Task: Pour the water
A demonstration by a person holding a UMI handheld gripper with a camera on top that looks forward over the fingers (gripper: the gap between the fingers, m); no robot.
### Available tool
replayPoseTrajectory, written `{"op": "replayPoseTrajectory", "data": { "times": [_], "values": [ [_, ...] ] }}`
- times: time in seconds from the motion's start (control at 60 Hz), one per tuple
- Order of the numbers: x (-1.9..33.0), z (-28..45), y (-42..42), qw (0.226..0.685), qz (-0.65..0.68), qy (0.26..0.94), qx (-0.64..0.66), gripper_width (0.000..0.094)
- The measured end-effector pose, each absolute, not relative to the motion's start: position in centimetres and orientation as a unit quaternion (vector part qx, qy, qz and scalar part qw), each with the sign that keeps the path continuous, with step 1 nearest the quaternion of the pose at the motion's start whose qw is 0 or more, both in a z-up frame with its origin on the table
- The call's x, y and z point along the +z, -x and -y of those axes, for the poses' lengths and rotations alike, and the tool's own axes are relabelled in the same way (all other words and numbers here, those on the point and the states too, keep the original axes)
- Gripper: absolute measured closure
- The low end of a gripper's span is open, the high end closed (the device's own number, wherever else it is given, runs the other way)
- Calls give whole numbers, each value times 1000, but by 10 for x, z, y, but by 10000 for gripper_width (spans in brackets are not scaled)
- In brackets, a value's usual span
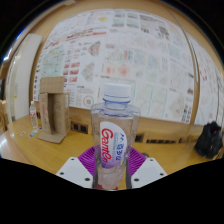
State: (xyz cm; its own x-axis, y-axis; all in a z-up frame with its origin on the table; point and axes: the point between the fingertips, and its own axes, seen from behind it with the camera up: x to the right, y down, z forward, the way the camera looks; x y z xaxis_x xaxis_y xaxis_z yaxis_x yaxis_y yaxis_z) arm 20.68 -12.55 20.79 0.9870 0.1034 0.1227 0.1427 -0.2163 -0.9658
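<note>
A clear plastic water bottle [113, 135] with a white cap and a red-and-white label stands upright between my gripper's fingers. My gripper [112, 170] has both purple pads [84, 162] pressed against the bottle's lower body, so it is shut on the bottle. The bottle is held above the wooden table [40, 150]. Its base is hidden below the fingers.
A brown cardboard box [53, 108] stands on the table beyond and to the left of the bottle, with a small clear cup [35, 118] beside it. A dark object [210, 140] sits at the far right. A wall covered in printed paper sheets [120, 55] is behind.
</note>
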Motion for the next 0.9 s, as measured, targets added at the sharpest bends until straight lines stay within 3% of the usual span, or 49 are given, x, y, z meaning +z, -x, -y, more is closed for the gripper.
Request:
{"op": "replayPoseTrajectory", "data": {
  "times": [0.317,0.35,0.45,0.567,0.6,0.683,0.717,0.783,0.9],
  "values": [
    [79,94,-211,566,64,822,20,554],
    [86,91,-210,587,64,807,23,539],
    [84,95,-210,591,66,804,19,547],
    [81,96,-211,579,59,813,20,413],
    [79,99,-213,567,54,822,17,352],
    [85,111,-217,558,37,829,11,63],
    [90,119,-218,557,33,830,6,118],
    [100,142,-220,553,28,833,-9,73],
    [118,204,-212,537,13,844,-17,87]
  ]
}}
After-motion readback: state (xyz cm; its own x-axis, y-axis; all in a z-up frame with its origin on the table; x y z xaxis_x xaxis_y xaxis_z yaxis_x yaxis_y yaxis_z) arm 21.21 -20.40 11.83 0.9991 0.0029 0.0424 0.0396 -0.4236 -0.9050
